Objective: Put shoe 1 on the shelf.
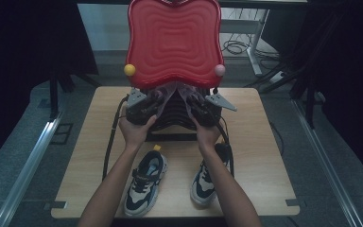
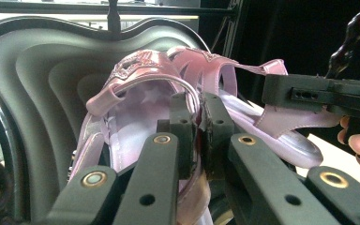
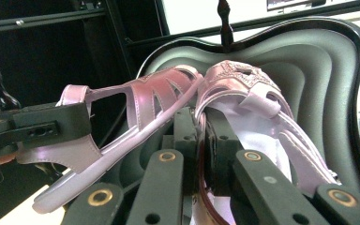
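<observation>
Two pink sandals are held side by side over a black wavy shelf of a small shoe rack. My left gripper is shut on the side rim of one pink sandal, toe toward the shelf. My right gripper is shut on the rim of the other pink sandal. In the high view the left gripper and right gripper sit close together under the red top shelf, with the sandals between them.
The rack stands at the far middle of a wooden table. A yellow knob and a pink knob mark its front corners. Two dark-and-white sneakers lie on the table near the person's forearms.
</observation>
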`<state>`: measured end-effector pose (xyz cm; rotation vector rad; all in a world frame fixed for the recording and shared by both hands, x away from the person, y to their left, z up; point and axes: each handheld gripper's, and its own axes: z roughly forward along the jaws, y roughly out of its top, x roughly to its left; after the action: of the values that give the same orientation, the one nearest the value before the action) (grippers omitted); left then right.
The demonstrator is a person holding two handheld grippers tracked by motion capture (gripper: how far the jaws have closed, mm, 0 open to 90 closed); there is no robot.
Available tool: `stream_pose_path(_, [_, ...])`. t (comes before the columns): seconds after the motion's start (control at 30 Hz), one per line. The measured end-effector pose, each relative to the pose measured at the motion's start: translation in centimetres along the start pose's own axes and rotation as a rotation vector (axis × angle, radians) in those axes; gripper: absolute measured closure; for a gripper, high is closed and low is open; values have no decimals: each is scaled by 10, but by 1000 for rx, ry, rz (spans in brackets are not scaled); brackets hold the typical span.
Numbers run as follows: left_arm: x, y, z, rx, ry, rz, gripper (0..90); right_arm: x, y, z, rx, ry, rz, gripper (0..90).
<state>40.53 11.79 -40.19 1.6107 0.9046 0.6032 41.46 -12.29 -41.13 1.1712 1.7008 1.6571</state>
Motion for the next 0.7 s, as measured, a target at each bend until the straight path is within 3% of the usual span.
stream_pose_path(0.17, [2, -3, 4, -22, 8, 19, 850, -1, -2, 6, -16, -6, -9, 850])
stream_pose_path(0.37, [7, -4, 6, -54, 24, 11, 849, 1, 0, 13, -33, -4, -21, 850])
stream_pose_path(0.47, [9, -6, 9, -58, 35, 18, 849, 1, -1, 17, -37, -10, -46, 849])
stream_pose_path(0.7, [11, -17, 13, -53, 29, 34, 848, -2, -8, 22, -29, -19, -45, 838])
